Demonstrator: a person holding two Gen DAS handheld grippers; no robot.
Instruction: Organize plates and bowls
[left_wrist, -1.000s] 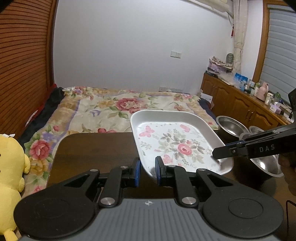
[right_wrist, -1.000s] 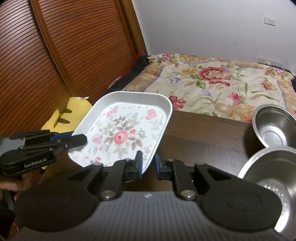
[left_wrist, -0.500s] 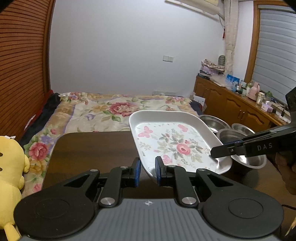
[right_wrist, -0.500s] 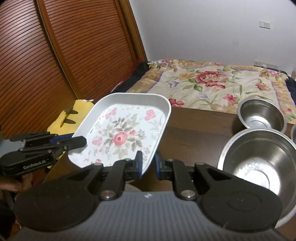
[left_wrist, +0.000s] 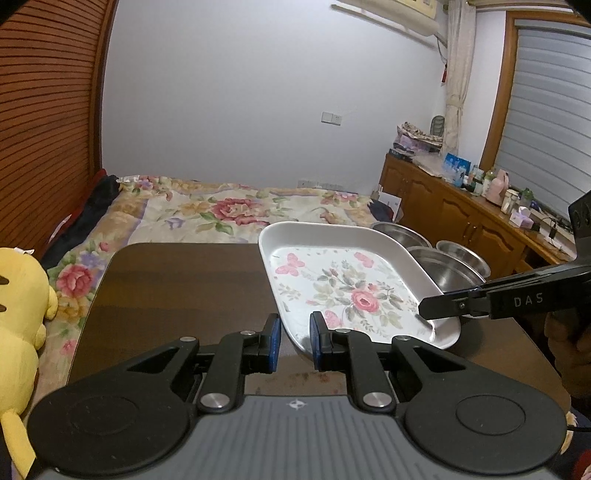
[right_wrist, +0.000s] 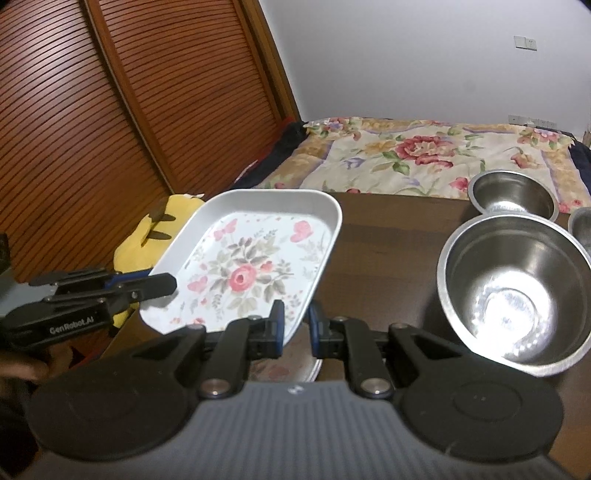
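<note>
A white rectangular tray (left_wrist: 351, 291) with a pink rose print hangs tilted above the dark wooden table (left_wrist: 177, 288). My left gripper (left_wrist: 295, 343) is shut on the tray's near corner. My right gripper (left_wrist: 428, 312) reaches in from the right and is shut on the opposite corner. In the right wrist view, the tray (right_wrist: 255, 266) sits with its edge between my right gripper (right_wrist: 295, 328) fingers, and my left gripper (right_wrist: 162, 284) grips its left corner. A large steel bowl (right_wrist: 517, 295) stands on the table to the right. A smaller bowl (right_wrist: 513, 192) stands behind it.
Another floral plate (right_wrist: 291, 365) shows under the tray, mostly hidden. A third steel bowl (right_wrist: 581, 229) is cut off at the right edge. A yellow plush toy (left_wrist: 18, 314) lies left of the table. A flowered bed (left_wrist: 221, 214) lies beyond, with a cluttered wooden cabinet (left_wrist: 461, 218) on the right.
Both grippers have moved together with the tray held between them. The steel bowls now show more fully in both views, and more of the table top is visible.
</note>
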